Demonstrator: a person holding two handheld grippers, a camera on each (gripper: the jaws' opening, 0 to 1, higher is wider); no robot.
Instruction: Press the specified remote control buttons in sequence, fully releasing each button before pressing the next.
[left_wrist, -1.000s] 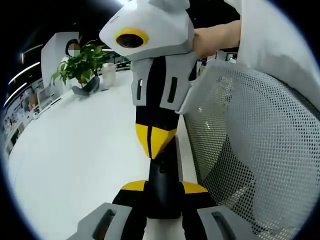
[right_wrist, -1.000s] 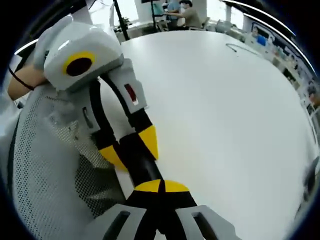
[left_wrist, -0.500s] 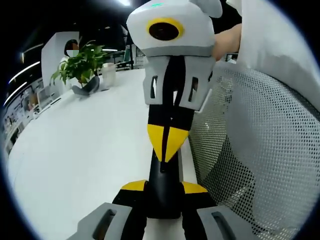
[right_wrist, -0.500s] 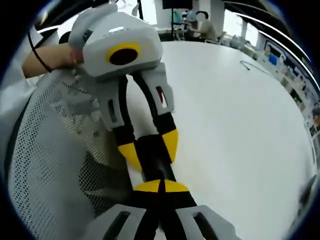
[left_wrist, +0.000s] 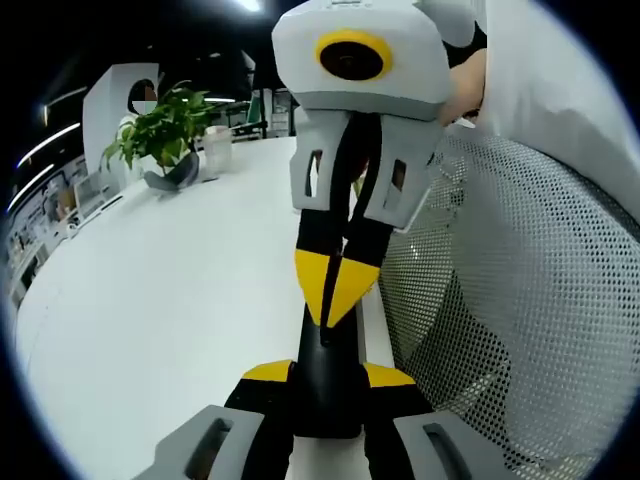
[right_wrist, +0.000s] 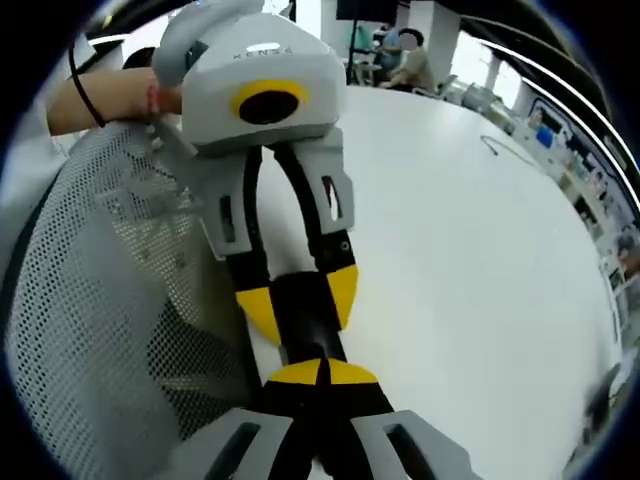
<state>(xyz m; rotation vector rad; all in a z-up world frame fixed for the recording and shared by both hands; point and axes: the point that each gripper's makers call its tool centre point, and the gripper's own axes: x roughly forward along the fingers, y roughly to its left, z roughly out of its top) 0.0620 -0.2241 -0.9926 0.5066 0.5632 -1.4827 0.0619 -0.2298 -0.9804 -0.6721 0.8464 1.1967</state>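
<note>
Open-plan office: long white table (right_wrist: 480, 250), mesh chair (left_wrist: 520, 300), potted plant (left_wrist: 160, 135), people seated at far desks (right_wrist: 400, 60).

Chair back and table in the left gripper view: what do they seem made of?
Chair back: white mesh, probably plastic or woven fabric; a regular grid of small holes shows dark behind. Table: smooth white top, perhaps laminate, matte with faint sheen, no grain visible.

A black remote control (left_wrist: 325, 370) lies on a plain white worktop (left_wrist: 160, 300) between grey grippers with black arms and yellow-tipped jaws, beside a white mesh chair back (left_wrist: 510, 330) patterned with small holes, with a green-leaved plant (left_wrist: 160, 130) in a grey pot behind.
</note>
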